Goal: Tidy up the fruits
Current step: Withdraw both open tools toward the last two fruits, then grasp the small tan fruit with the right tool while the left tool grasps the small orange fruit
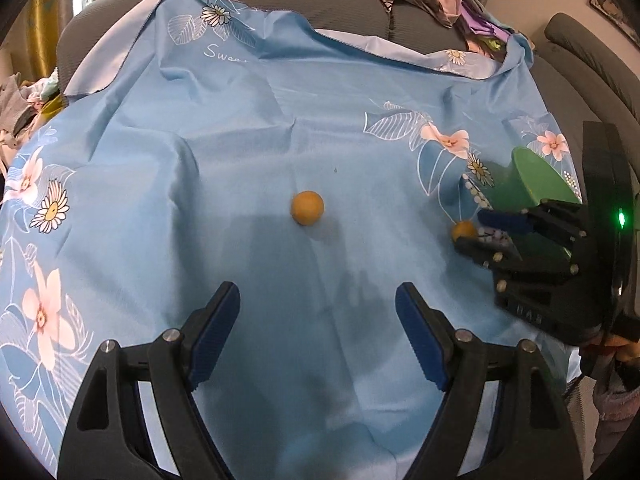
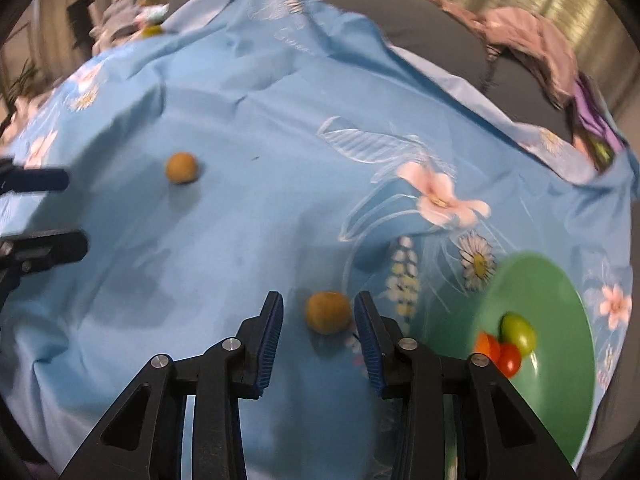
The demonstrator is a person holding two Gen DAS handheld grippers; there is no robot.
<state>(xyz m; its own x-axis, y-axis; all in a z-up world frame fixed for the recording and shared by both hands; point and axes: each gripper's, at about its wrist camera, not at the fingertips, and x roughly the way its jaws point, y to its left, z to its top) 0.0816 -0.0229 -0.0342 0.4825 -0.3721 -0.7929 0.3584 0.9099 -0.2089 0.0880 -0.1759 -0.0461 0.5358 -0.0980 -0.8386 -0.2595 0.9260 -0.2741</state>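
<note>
Right claw (image 2: 318, 322) part-open, straddling orange fruit (image 2: 329, 312) on blue floral cloth (image 2: 248, 128), pads not touching. Left claw (image 1: 318, 312) wide, empty; second orange fruit (image 1: 307, 208) ahead. Green plate (image 2: 560, 380) holds three fruits.

Green plate (image 2: 560, 360) cut off by the right wrist view's edge, partly behind the right gripper (image 2: 318, 340).

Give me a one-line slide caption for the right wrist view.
Open right gripper straddles a yellow fruit on the blue cloth, beside a green plate.
</note>
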